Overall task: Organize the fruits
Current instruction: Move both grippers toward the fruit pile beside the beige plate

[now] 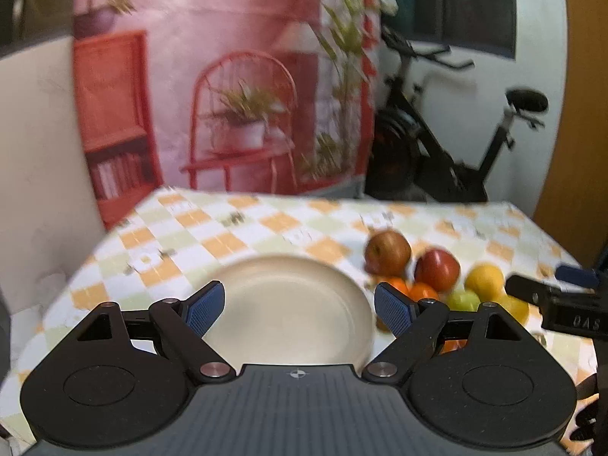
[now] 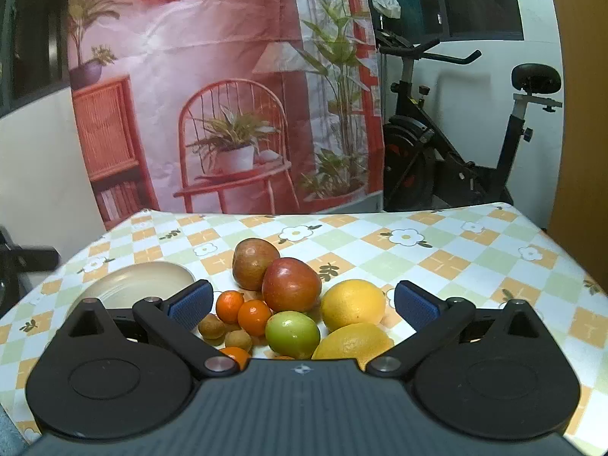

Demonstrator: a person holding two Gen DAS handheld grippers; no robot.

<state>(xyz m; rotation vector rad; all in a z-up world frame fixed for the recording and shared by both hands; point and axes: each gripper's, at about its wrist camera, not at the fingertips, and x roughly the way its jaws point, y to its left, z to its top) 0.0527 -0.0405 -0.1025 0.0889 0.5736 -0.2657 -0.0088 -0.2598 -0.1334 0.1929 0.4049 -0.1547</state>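
- A pile of fruit is seen in the lower middle of the right wrist view: two red-green apples [image 2: 290,285] at the back, a round yellow citrus [image 2: 352,306] and a second yellow one [image 2: 351,342] to the right, a green round fruit [image 2: 292,333] in front, small orange mandarins [image 2: 254,317] to the left, and small brown round fruits [image 2: 211,326] at the lower left.
- The fruits are packed touching one another on the checked, flower-printed tablecloth of the table [image 2: 437,262].
- A round beige plate [image 1: 288,311] is shown empty at the centre of the left wrist view, just left of the pile.
- The left gripper [image 1: 299,306] is held above the plate with its jaws spread wide; nothing is between them.
- The right gripper [image 2: 303,304] is held over the fruit, jaws spread wide, none of the fruit being pinched.
- A printed pink backdrop [image 2: 228,76] and a black exercise bike [image 2: 456,144] are seen behind the table.
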